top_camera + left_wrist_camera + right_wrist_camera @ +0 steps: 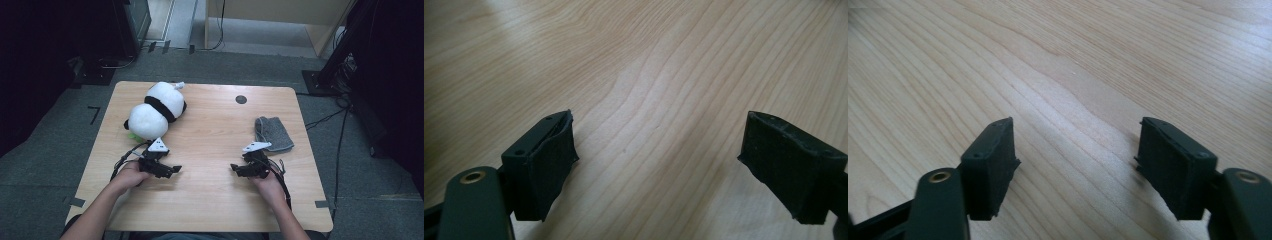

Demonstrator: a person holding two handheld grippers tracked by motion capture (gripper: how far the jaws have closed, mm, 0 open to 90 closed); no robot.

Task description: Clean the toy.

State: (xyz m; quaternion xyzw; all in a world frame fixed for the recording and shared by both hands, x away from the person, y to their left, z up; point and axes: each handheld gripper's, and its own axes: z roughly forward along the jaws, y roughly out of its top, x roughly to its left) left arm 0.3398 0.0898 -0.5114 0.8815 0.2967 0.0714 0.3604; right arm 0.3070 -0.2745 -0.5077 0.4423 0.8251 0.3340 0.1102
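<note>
Both grippers, left gripper (pixel 172 169) and right gripper (pixel 236 169), jaws spread, empty, low over table (pixel 210 125); likely next: approach plush panda (pixel 156 109) squarely, grip midbody.

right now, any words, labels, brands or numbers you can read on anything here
None can be read.
Plush panda: the small white tag at its far end is too small to tell whether it bears print.
Grey cloth: no lettering seen.
Left gripper and right gripper: plain black jaws, no markings.

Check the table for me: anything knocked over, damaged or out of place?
Nothing stands out. The panda plush lies on its side at the far left, the grey cloth sits crumpled at the right, and both grippers, left and right, are open over bare wood.
</note>
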